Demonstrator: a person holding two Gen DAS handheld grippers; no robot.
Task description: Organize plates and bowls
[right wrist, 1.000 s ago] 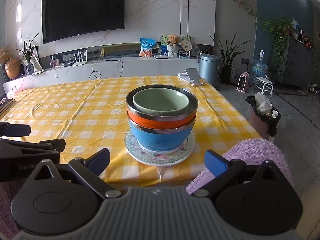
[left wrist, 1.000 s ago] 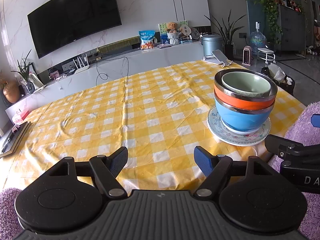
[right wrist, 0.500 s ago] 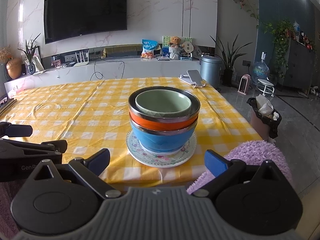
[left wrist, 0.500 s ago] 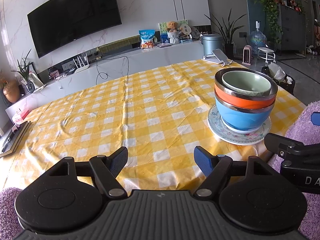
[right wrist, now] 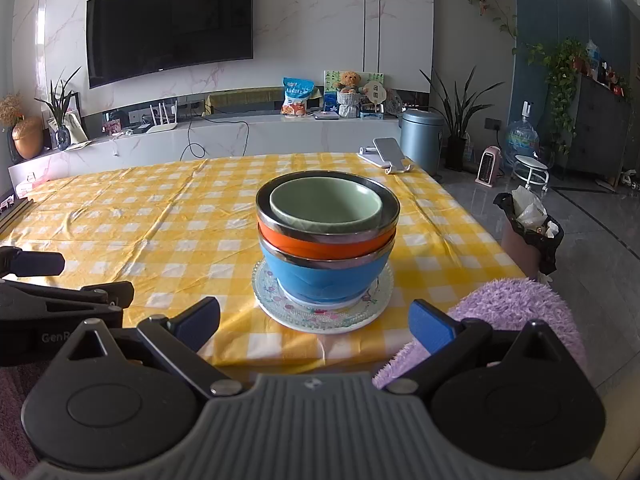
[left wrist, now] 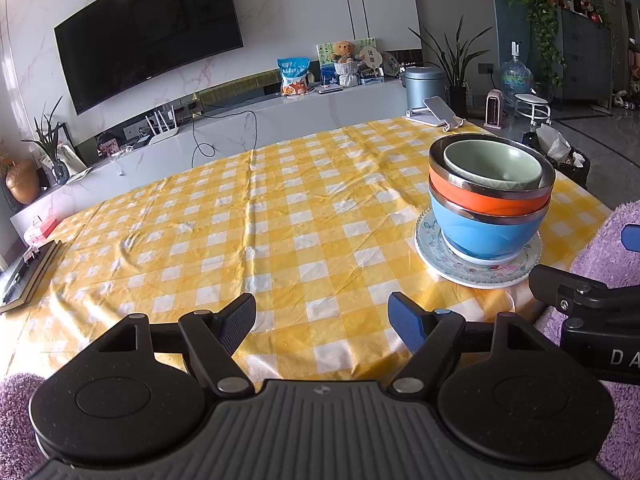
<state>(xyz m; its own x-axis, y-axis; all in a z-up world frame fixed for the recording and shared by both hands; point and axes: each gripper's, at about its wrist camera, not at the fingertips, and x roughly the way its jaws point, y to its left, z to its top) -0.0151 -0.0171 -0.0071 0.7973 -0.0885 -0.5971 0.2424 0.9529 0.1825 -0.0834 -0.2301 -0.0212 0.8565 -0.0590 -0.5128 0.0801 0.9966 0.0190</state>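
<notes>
Here both the left gripper [left wrist: 322, 318] and right gripper [right wrist: 314, 322] hang with jaws apart and empty, near the nested pale-green, orange and blue bowls [right wrist: 327, 236] on a round floral plate [right wrist: 320, 318].

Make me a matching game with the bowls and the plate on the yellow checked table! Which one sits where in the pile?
Things:
1. green bowl
2. orange bowl
3. blue bowl
4. flowery plate

Places:
A. at the very bottom, flat on the tablecloth
B. standing on the plate, under the orange one
C. nested inside the orange one, at the very top
D. second from the top, sitting in the blue one

Pairs: 1-C, 2-D, 3-B, 4-A
</notes>
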